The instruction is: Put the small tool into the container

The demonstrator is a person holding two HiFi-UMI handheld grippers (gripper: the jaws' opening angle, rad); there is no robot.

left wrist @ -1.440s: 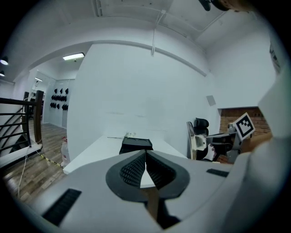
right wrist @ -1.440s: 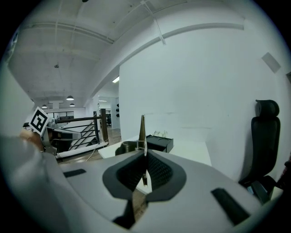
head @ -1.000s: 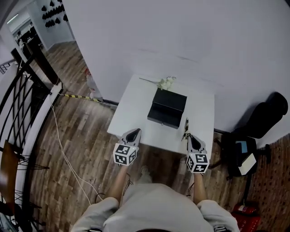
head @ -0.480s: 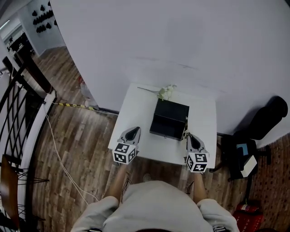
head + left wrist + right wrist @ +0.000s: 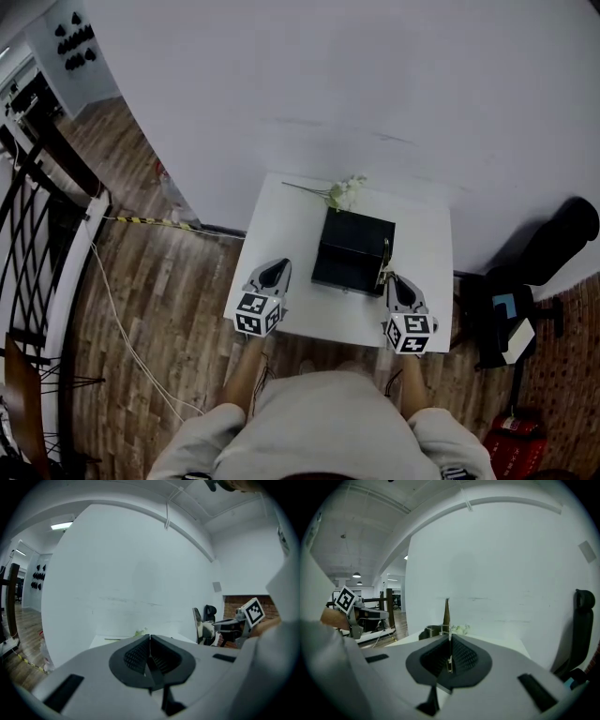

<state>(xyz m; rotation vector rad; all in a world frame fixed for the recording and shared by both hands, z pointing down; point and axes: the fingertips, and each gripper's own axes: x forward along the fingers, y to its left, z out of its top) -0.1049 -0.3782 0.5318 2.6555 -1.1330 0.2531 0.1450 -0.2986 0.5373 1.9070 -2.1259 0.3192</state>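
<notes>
A black box-shaped container (image 5: 353,251) stands in the middle of a small white table (image 5: 281,225). My right gripper (image 5: 393,280) is at the container's right front corner, shut on a thin metal tool (image 5: 384,260) that points forward along the container's right side. In the right gripper view the tool (image 5: 446,609) sticks up out of the closed jaws of the right gripper (image 5: 449,639). My left gripper (image 5: 276,272) hovers over the table's front left edge, left of the container. Its jaws (image 5: 149,637) are shut with nothing between them.
A white flower sprig (image 5: 342,190) lies on the table behind the container. The white wall runs right behind the table. A black chair (image 5: 553,244) stands to the right, a dark railing (image 5: 37,216) to the left, and a cable (image 5: 122,309) trails across the wooden floor.
Both grippers have come forward relative to the table. The tool, earlier in front of the container's right corner, is now beside its right edge. Both grippers stayed shut.
</notes>
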